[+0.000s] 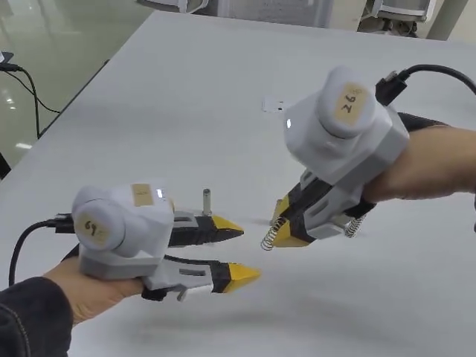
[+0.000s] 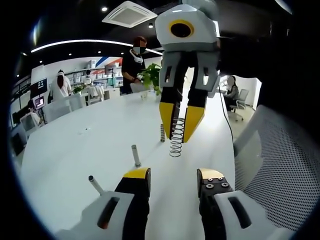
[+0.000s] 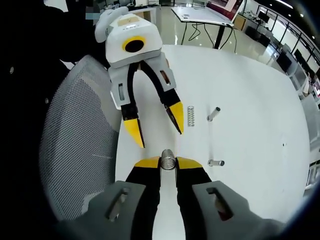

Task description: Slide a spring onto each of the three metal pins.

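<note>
My right gripper (image 1: pixel 281 227) is shut on a spring (image 1: pixel 271 235), which sticks out below its yellow tips. In the right gripper view the spring's coil end (image 3: pixel 168 160) sits pinched between the closed jaws. My left gripper (image 1: pixel 236 249) is open with nothing in it and points at the right one. A bare metal pin (image 1: pixel 207 201) stands just beyond it. Two bare pins (image 2: pixel 135 155) (image 2: pixel 95 185) stand left of the left jaws. A second spring (image 2: pixel 162 132) stands upright behind the held one (image 2: pixel 176 136); whether a pin is inside it I cannot tell.
Another spring (image 1: pixel 355 223) peeks out by the right gripper's far side. The white table (image 1: pixel 223 97) stretches away, with a small white item (image 1: pixel 273 105) farther back. A mesh chair (image 3: pixel 80 140) stands by the table edge. People stand in the room beyond.
</note>
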